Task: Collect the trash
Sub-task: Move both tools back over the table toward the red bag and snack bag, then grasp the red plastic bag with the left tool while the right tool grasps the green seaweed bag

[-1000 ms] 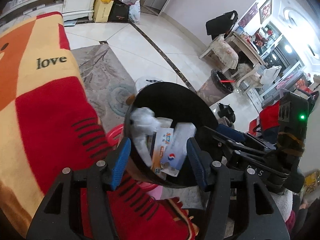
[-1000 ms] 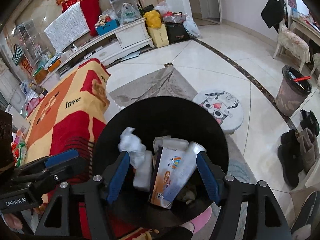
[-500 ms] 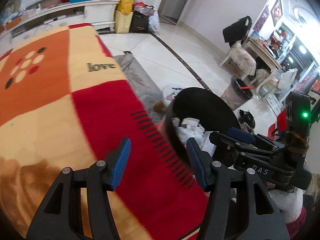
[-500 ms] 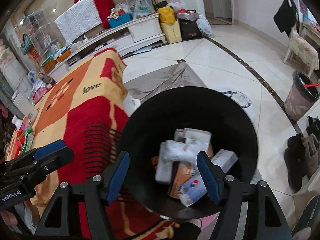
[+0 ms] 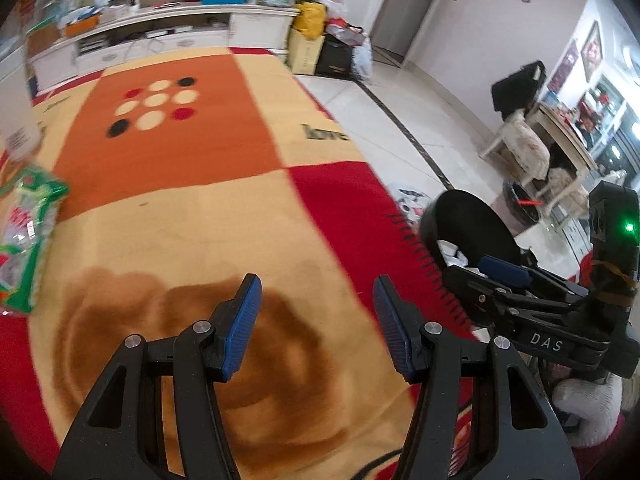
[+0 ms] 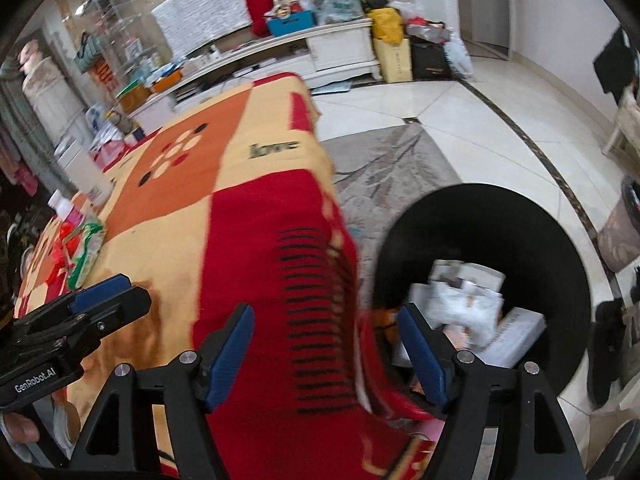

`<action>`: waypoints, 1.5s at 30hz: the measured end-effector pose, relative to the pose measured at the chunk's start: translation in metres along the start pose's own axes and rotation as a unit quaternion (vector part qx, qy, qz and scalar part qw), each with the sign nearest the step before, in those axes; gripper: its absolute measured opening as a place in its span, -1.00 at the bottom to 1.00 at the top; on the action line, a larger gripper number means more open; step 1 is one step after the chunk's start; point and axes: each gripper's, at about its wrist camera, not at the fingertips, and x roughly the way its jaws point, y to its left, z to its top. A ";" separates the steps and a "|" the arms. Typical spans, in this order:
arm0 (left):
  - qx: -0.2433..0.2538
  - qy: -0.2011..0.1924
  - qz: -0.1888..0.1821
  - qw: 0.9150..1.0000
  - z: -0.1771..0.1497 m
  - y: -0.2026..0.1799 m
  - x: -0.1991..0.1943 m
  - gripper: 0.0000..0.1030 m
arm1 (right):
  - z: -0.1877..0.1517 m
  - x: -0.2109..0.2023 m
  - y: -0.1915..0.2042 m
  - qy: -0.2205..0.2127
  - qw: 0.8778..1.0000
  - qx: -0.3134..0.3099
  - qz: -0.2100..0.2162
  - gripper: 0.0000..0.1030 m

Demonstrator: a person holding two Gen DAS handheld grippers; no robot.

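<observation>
Status on trash collection — partly done, by the look of it. The black bin (image 6: 484, 276) stands on the floor just beside the edge of the blanket-covered table (image 5: 192, 208), and it already holds a pile: white crumpled paper (image 6: 464, 300), a couple of flat cartons (image 6: 516, 336), other scraps too blurred to name.

Left gripper (image 5: 316, 324): jaws apart, nothing between them, pointing down at the brown patch of the blanket. Right gripper (image 6: 326, 356): jaws opening, nothing clamped — only the red blanket edge and the bin rim show through the gap.

What's left, as far as I can see: a green-and-red plastic snack bag (image 5: 24, 236) lies at the far left side of the table, well apart from both grippers, and a clear bottle with a white label (image 5: 20, 132) stands just behind it. In the right wrist view the bag (image 6: 80, 252) sits beyond the left gripper (image 6: 76, 320). Whether the bottle counts as trash I can't tell.

My read: the bag is the likely next pickup, and the left gripper is the nearer one. The rest of the blanket looks bare of litter.
</observation>
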 end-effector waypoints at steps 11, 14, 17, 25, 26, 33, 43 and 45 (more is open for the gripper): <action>-0.049 -0.016 0.032 0.998 -0.009 0.078 -0.045 0.10 | 0.004 0.032 0.083 0.037 0.997 -0.054 0.037 0.50; -0.067 -0.023 0.046 0.996 -0.013 0.109 -0.060 0.10 | 0.004 0.041 0.109 0.047 0.995 -0.069 0.050 0.51; -0.086 -0.027 0.064 0.994 -0.018 0.142 -0.075 0.10 | 0.005 0.050 0.136 0.057 0.993 -0.081 0.070 0.53; -0.147 -0.045 0.121 0.981 -0.020 0.232 -0.106 0.10 | 0.008 0.073 0.202 0.077 0.985 -0.119 0.102 0.56; -0.154 -0.048 0.129 0.978 -0.018 0.243 -0.110 0.10 | 0.007 0.075 0.209 0.079 0.984 -0.123 0.105 0.56; -0.182 -0.077 0.179 0.964 0.006 0.294 -0.120 0.11 | 0.013 0.083 0.233 0.083 0.981 -0.122 0.124 0.58; -0.210 -0.034 0.198 0.957 0.037 0.361 -0.069 0.11 | 0.022 0.085 0.242 0.082 0.981 -0.121 0.126 0.60; -0.214 -0.015 0.166 0.963 0.036 0.364 -0.056 0.09 | 0.023 0.086 0.241 0.082 0.982 -0.118 0.126 0.60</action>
